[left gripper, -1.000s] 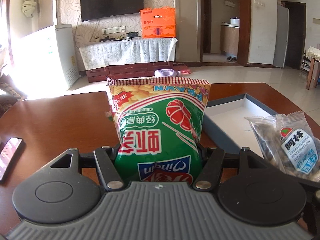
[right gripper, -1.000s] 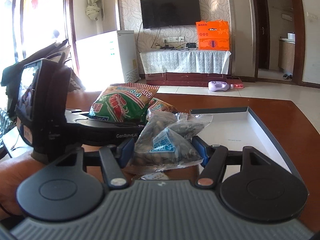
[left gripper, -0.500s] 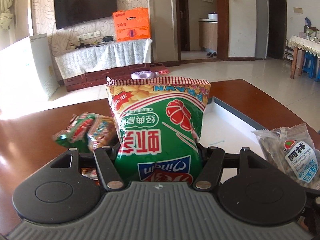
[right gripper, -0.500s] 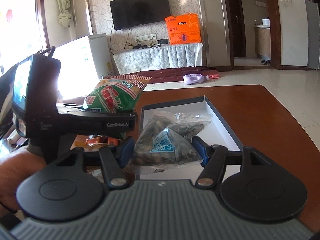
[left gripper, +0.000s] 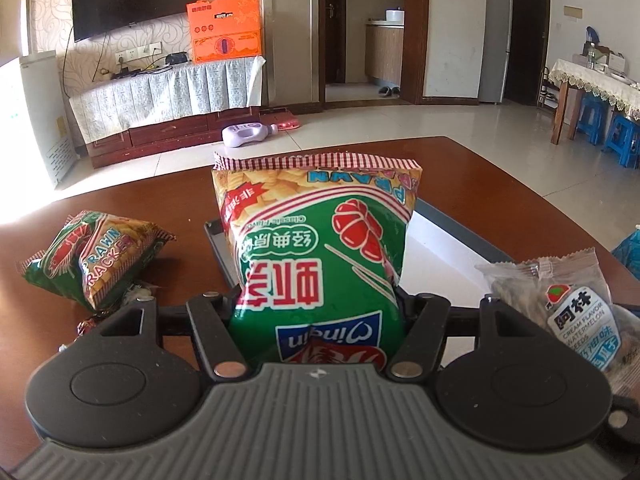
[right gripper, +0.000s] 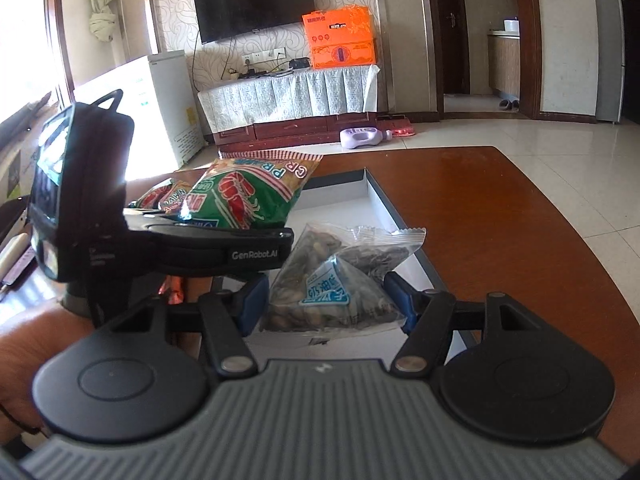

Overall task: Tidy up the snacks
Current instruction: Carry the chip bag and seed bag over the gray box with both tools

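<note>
My left gripper [left gripper: 318, 304] is shut on a green prawn cracker bag [left gripper: 316, 240] and holds it upright over the near left end of a shallow grey-rimmed white box [left gripper: 452, 256]. My right gripper [right gripper: 326, 300] is shut on a clear packet of watermelon seeds [right gripper: 340, 276] above the near part of the same box [right gripper: 380, 204]. The seed packet [left gripper: 572, 312] also shows at the right of the left wrist view. The left gripper with its bag [right gripper: 252, 196] shows at the left of the right wrist view.
A second prawn cracker bag [left gripper: 96, 256] lies on the brown wooden table [left gripper: 500, 184] left of the box, with small wrapped sweets [left gripper: 86, 324] near it. The table's far edge drops to a tiled floor.
Both grippers have swung right with their bags and now hang over the box. The second cracker bag has come into the left wrist view.
</note>
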A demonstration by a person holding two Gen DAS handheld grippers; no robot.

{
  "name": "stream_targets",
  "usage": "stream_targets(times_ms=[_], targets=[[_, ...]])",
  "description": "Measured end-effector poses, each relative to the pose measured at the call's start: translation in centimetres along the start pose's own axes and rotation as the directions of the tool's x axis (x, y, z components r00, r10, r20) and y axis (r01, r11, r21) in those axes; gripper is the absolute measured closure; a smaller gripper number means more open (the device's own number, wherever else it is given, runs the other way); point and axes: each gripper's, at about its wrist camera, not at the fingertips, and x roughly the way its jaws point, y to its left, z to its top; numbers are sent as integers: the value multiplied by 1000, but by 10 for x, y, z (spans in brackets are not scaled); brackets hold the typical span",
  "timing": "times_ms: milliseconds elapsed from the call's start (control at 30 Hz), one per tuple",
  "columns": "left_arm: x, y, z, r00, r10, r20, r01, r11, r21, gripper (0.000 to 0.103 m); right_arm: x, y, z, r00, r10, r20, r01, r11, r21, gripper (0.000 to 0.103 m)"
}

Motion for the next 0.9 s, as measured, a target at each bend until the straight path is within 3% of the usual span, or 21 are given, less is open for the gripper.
stream_targets(times_ms=[267,400,800,900], targets=[[12,-1,3,994,-107,1,107,994,2,34,9,-2,-3,999,-34,-41,35,999,24,37],[25,-2,-2,995,-93,-37,94,995,23,34,15,4,-6,996,-45,-72,46,999,2,37],[18,2,-6,993,-120,-13,120,992,47,34,34,3,-5,992,-64,-105,61,998,-31,37],[16,0,-11,993,-120,-15,121,991,55,27,36,6,-6,991,-71,-113,66,997,-47,37]])
